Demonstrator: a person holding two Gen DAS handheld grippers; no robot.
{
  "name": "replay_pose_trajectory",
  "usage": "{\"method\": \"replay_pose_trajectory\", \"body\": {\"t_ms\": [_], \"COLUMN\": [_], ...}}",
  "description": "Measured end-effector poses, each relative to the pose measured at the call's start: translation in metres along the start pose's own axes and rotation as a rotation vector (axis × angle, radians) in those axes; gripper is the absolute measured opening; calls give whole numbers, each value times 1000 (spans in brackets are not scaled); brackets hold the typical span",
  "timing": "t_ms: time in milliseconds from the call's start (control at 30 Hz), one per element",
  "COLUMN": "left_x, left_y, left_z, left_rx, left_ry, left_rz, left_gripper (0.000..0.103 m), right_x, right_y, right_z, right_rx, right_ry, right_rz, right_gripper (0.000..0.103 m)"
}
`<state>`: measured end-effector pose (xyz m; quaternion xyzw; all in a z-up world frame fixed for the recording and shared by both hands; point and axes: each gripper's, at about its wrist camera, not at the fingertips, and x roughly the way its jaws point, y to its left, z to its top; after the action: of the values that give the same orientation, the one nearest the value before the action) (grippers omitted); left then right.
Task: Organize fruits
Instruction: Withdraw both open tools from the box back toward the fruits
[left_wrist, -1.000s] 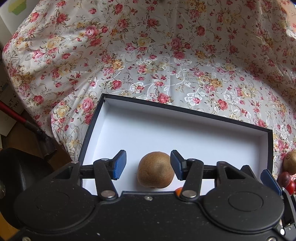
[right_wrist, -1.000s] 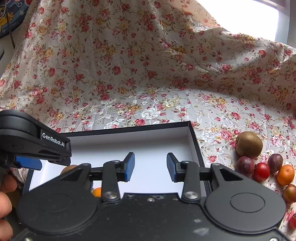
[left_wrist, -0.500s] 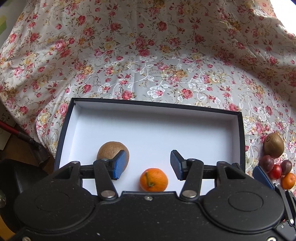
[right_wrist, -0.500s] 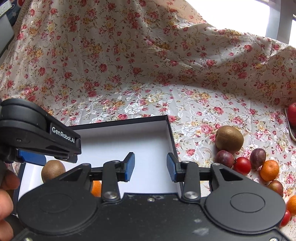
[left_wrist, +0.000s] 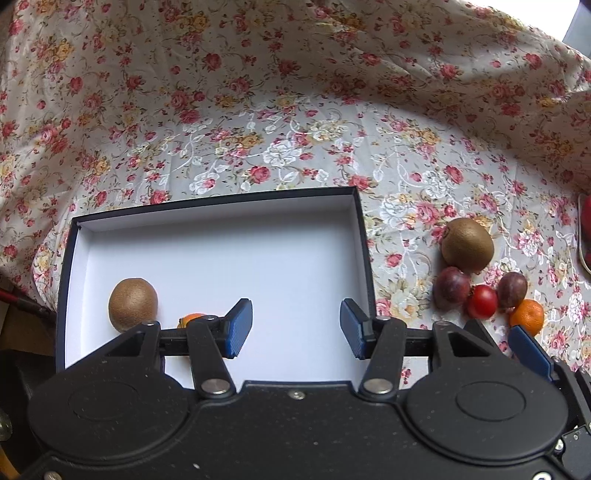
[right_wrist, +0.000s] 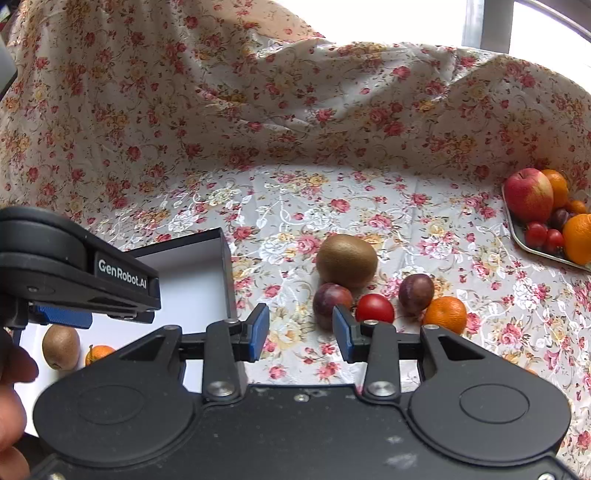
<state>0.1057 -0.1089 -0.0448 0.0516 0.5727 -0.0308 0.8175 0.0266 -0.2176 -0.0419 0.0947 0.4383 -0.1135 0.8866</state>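
A black box with a white inside (left_wrist: 354, 214) lies on the floral cloth. In it are a kiwi (left_wrist: 133, 303) and a small orange (left_wrist: 190, 318) at the near left. My left gripper (left_wrist: 295, 328) is open and empty above the box's near right part. My right gripper (right_wrist: 300, 333) is open and empty, to the right of the box (right_wrist: 225, 266). Just beyond it lie a kiwi (right_wrist: 346, 260), two plums (right_wrist: 330, 302) (right_wrist: 416, 293), a red tomato (right_wrist: 374, 308) and a small orange (right_wrist: 444, 314). The left gripper's body (right_wrist: 74, 266) shows in the right wrist view.
A tray (right_wrist: 535, 251) at the far right holds an apple (right_wrist: 528, 194), oranges, tomatoes and a plum. The cloth rises in folds behind everything. A hand (right_wrist: 11, 387) shows at the left edge of the right wrist view. More small fruit lies at the near right.
Both grippers have swung to the right. The left gripper has left the kiwi lying in the box. The loose fruit pile has come in front of the right gripper.
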Motion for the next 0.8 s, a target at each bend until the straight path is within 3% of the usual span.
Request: {"method": "replay_pose_trajectory", "body": {"t_ms": [800], "left_x": [-8], "left_y": [-116], "left_z": [-36], "left_rx": [234], "left_ry": [50], "left_rz": [-113], "left_gripper": [58], "right_x": [-13], "right_y": [-154], "right_z": [-27], "right_rx": [233], "right_ry": [87], "right_rz": [-166], "right_gripper": [40]}}
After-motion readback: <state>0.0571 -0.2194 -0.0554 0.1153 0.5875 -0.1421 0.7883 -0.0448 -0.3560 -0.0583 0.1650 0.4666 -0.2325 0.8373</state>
